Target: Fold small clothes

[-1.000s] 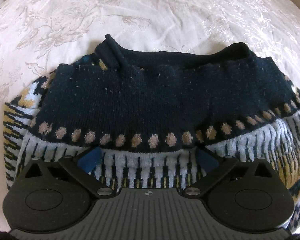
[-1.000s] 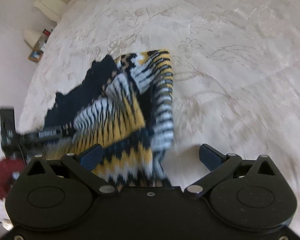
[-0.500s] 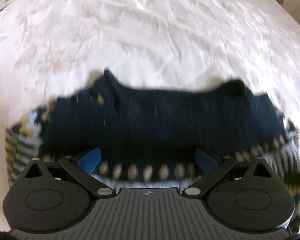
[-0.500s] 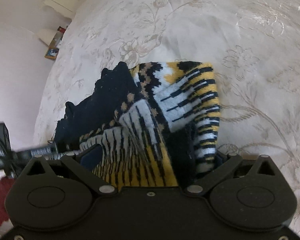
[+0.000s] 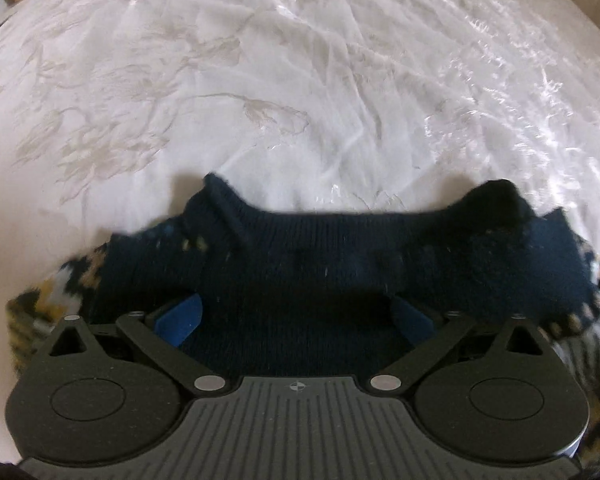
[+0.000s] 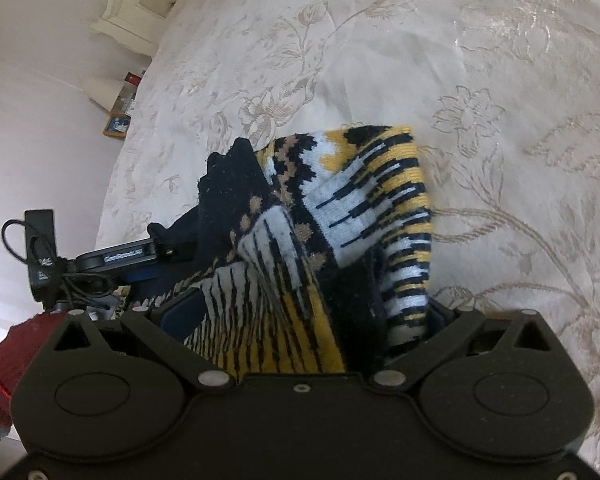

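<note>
Folding underway on white embroidered bedspread (image 5: 300,80). Left wrist view: left gripper (image 5: 296,316) spread wide, navy panel of knitted sweater (image 5: 320,280) lying between blue pads (image 5: 180,316), nothing pinched. Best kept low and level. Right wrist view: right gripper (image 6: 304,316) also wide, bunched yellow-striped sweater (image 6: 340,240) filling the gap; actual grip impossible to tell. Better closed on one layered edge before carrying over.
</note>
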`<state>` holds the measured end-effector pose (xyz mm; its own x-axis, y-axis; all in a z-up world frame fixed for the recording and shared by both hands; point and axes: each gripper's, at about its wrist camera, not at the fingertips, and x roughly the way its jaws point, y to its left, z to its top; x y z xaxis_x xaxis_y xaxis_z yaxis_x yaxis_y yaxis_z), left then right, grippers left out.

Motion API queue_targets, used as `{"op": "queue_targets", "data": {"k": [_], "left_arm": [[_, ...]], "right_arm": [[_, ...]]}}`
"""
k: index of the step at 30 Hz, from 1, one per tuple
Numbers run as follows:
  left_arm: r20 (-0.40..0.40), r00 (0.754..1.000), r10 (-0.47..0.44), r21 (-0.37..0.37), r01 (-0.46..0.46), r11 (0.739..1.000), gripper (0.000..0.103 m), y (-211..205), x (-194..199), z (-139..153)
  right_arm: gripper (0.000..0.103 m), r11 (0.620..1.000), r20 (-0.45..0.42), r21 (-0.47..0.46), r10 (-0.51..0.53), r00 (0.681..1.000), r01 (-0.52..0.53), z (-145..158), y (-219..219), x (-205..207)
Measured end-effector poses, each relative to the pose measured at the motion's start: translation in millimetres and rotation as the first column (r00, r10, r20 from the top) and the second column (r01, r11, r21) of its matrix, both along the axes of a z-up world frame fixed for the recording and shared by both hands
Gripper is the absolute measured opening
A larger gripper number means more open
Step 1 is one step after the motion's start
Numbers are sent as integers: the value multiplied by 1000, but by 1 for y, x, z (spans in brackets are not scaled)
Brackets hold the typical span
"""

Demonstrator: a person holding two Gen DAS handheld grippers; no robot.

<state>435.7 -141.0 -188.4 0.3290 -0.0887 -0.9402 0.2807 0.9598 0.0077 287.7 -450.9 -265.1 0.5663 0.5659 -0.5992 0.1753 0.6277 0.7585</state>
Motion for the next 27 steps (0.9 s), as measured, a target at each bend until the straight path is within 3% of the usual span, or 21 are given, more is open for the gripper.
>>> {"op": "queue_targets", "data": {"k": [6, 12, 16, 21, 22, 24, 26, 27], "left_arm": [[41, 999, 4, -19, -3, 1000, 101, 17, -65, 26], [-15, 1000, 5, -9, -5, 1000, 101, 29, -115, 10], [11, 1000, -5, -2, 5, 1000, 103, 31, -122, -4], [-46, 999, -14, 7, 15, 1000, 103, 28, -110, -1], [-70, 997, -25, 6, 26, 1000, 103, 28, -107, 0], [-88, 996, -28, -1, 28, 1000, 97, 31, -102, 7], [-68, 998, -12, -12, 11, 1000, 85, 42, -105, 20], [-57, 998, -3, -8, 3, 1000, 83, 46, -108, 25]], "right_arm": [[103, 1000, 9, 13, 22, 1000, -22, -2, -6, 0], [103, 997, 16, 27, 73, 997, -74, -1, -8, -4], [103, 995, -5, 67, 71, 997, -70, -1, -10, -9], [102, 997, -58, 75, 28, 998, -24, 0, -10, -7], [98, 998, -73, 60, 23, 997, -19, 2, -7, -5], [78, 999, -96, 31, 18, 995, -15, 5, -4, -3], [44, 1000, -116, 3, 11, 993, -11, 8, -1, -3], [40, 1000, -114, -4, 8, 993, -9, 10, 0, -4]]}}
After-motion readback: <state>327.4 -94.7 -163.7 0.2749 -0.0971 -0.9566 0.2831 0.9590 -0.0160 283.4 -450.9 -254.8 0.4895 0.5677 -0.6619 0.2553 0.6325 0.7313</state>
